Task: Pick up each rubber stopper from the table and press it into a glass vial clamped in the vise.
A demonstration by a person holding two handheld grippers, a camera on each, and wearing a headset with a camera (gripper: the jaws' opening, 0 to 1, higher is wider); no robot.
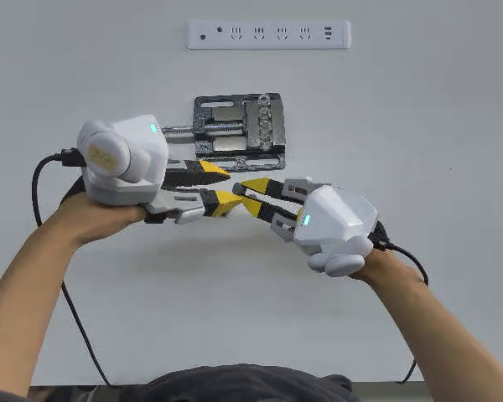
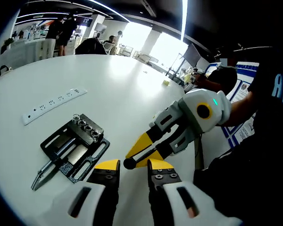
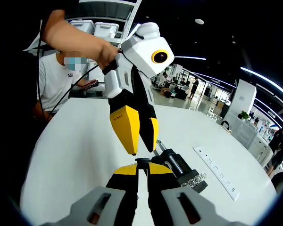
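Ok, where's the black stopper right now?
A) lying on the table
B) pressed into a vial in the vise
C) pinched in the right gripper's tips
C: the right gripper has its yellow tips closed on the small black stopper, held up in mid-air.

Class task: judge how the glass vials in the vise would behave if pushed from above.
The vials stand clamped in a row in the vise, so they probably won't tip or roll. They look like thin clear glass, so they are likely fragile: a hard or slanted push might crack one.
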